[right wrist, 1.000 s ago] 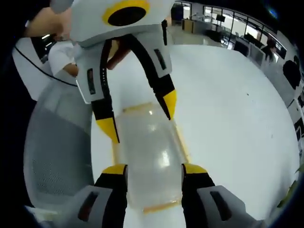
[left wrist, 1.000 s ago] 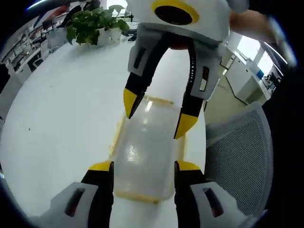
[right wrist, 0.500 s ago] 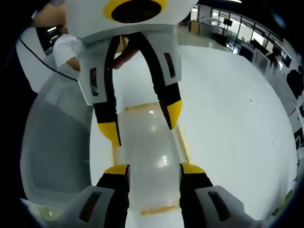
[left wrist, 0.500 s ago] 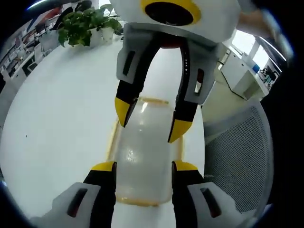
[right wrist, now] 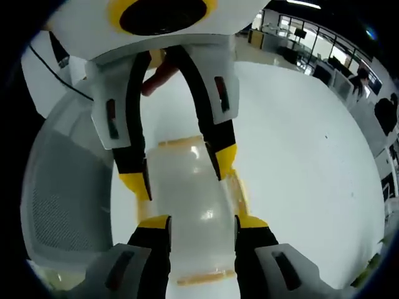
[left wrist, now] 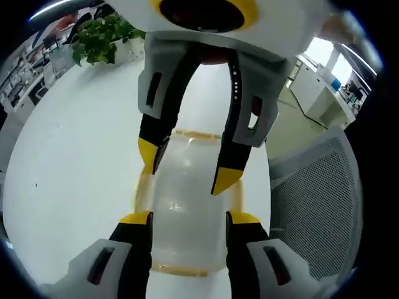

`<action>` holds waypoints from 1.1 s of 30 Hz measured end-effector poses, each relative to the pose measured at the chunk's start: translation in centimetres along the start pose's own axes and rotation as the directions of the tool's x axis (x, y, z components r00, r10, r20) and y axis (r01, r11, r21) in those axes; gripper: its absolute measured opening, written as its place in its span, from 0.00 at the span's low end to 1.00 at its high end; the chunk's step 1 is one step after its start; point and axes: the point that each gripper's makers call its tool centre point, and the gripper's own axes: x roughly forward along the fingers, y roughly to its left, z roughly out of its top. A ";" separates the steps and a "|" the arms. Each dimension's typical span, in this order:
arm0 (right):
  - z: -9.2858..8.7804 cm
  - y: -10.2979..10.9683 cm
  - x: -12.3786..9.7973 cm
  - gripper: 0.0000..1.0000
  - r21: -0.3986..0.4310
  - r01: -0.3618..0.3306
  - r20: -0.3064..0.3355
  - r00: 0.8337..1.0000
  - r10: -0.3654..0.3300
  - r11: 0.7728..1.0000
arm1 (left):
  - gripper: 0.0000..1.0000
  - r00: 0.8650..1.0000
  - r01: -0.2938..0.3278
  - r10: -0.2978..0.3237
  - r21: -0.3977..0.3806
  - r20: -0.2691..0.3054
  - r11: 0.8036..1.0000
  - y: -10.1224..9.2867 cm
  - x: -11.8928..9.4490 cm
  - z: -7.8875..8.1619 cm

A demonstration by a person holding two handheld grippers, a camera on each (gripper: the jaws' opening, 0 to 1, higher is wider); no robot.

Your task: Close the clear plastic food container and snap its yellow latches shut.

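Note:
The clear plastic food container point(left wrist: 187, 199) lies lengthwise on the white table point(left wrist: 75, 143), its lid on top and yellow latches point(left wrist: 142, 187) along its edges. My left gripper point(left wrist: 188, 218) stands open over the container's near end, one jaw toward each long side. My right gripper point(left wrist: 187, 167) faces it from the far end, also open, its yellow tips low over the lid. In the right gripper view the same container point(right wrist: 187, 205) runs between the right gripper point(right wrist: 201, 222) and the left gripper point(right wrist: 179, 172). I cannot tell whether the tips touch the lid or the latches point(right wrist: 235, 187).
A grey mesh chair point(left wrist: 312, 205) stands at the table's edge, close beside the container point(right wrist: 62, 199). A potted plant point(left wrist: 100, 37) sits at the far side. A person's hand point(right wrist: 159, 71) holds the left gripper. Bare table point(right wrist: 299, 156) spreads on the other side.
The two grippers have drawn closer together along the container; each looms larger in the other's view. The container has stayed in place.

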 end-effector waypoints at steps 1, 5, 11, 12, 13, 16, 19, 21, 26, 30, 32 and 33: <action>0.1 -0.2 0.0 0.40 0.008 0.006 0.009 1.000 -0.006 1.000 | 0.47 1.000 0.000 0.000 -0.002 0.000 1.000 0.0 0.0 0.0; 0.2 -0.6 0.0 0.41 0.031 0.000 0.022 1.000 0.000 1.000 | 0.53 1.000 0.007 -0.007 0.015 -0.002 1.000 -0.5 0.1 0.1; 0.2 -1.0 0.5 0.45 0.049 -0.017 0.019 1.000 0.016 0.999 | 0.59 1.000 0.003 -0.002 0.093 -0.016 0.996 -1.0 0.2 -0.3; 0.2 -0.8 0.6 0.47 0.055 -0.028 0.019 0.999 0.027 0.998 | 0.59 1.000 -0.002 0.004 0.100 -0.018 0.995 -1.1 0.2 -0.3; 0.2 -0.8 0.7 0.48 0.057 -0.031 0.019 0.999 0.029 0.998 | 0.59 1.000 -0.012 0.015 0.114 -0.024 0.993 -1.1 0.3 -0.4; 0.4 -1.0 0.8 0.48 0.073 -0.049 0.023 0.999 0.048 0.996 | 0.60 0.999 -0.034 0.038 0.134 -0.031 0.990 -1.2 0.4 -0.4; 0.4 -1.0 1.0 0.48 0.079 -0.075 0.015 0.997 0.074 0.994 | 0.61 0.997 -0.062 0.070 0.160 -0.043 0.985 -1.2 0.6 -0.5; 0.3 -1.0 1.1 0.49 0.086 -0.098 0.003 0.995 0.098 0.991 | 0.62 0.995 -0.081 0.090 0.166 -0.049 0.983 -1.3 0.8 -0.5; 0.1 -0.9 1.2 0.49 0.067 -0.139 -0.044 0.989 0.142 0.988 | 0.63 0.994 -0.091 0.101 0.172 -0.050 0.981 -1.3 0.8 -0.7; 0.1 -0.8 1.3 0.49 0.049 -0.170 -0.078 0.982 0.174 0.984 | 0.63 0.994 -0.093 0.100 0.153 -0.039 0.984 -1.3 0.8 -0.6; 0.0 -0.7 1.4 0.50 0.041 -0.189 -0.089 0.977 0.192 0.981 | 0.63 0.994 -0.099 0.106 0.146 -0.039 0.984 -1.3 0.9 -0.6; 0.0 -0.8 1.4 0.50 0.042 -0.196 -0.093 0.976 0.200 0.980 | 0.63 0.993 -0.102 0.109 0.147 -0.041 0.984 -1.3 0.9 -0.6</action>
